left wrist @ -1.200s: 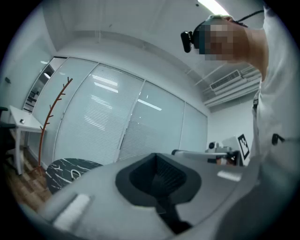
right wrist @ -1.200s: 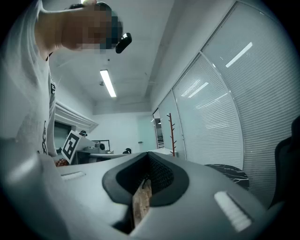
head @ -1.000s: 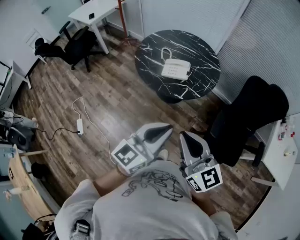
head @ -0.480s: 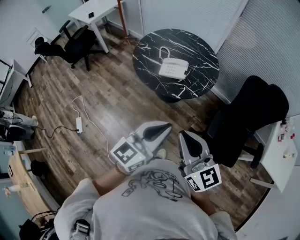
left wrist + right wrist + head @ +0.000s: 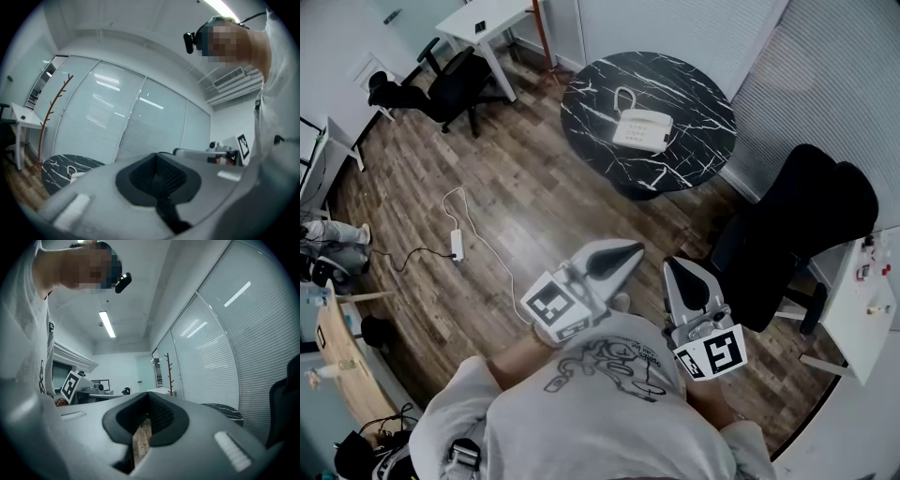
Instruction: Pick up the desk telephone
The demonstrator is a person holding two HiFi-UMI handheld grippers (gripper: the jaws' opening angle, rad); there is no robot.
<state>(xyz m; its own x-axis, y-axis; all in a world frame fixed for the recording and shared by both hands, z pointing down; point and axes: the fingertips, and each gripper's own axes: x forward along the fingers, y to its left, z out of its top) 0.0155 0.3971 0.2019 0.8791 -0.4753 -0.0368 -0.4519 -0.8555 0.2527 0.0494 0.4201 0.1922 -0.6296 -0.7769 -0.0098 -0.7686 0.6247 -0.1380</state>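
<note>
The white desk telephone (image 5: 639,129) with its coiled cord lies on a round black marble table (image 5: 694,141) at the far side of the room. It also shows small in the left gripper view as the telephone (image 5: 75,174) on the table (image 5: 54,166). My left gripper (image 5: 633,251) and right gripper (image 5: 672,267) are held side by side in front of the person's chest. Both point level toward the table, far short of it. Both are shut with nothing between the jaws. In the right gripper view only an edge of the table (image 5: 226,410) shows.
A black office chair (image 5: 797,234) stands right of the grippers, beside a white desk (image 5: 862,300). A power strip (image 5: 457,246) with a white cable lies on the wooden floor at the left. Another black chair (image 5: 441,89) and a white desk (image 5: 487,23) stand far left.
Table and telephone have drifted slightly up and left in the head view. Both grippers have shifted a little and stay shut and empty.
</note>
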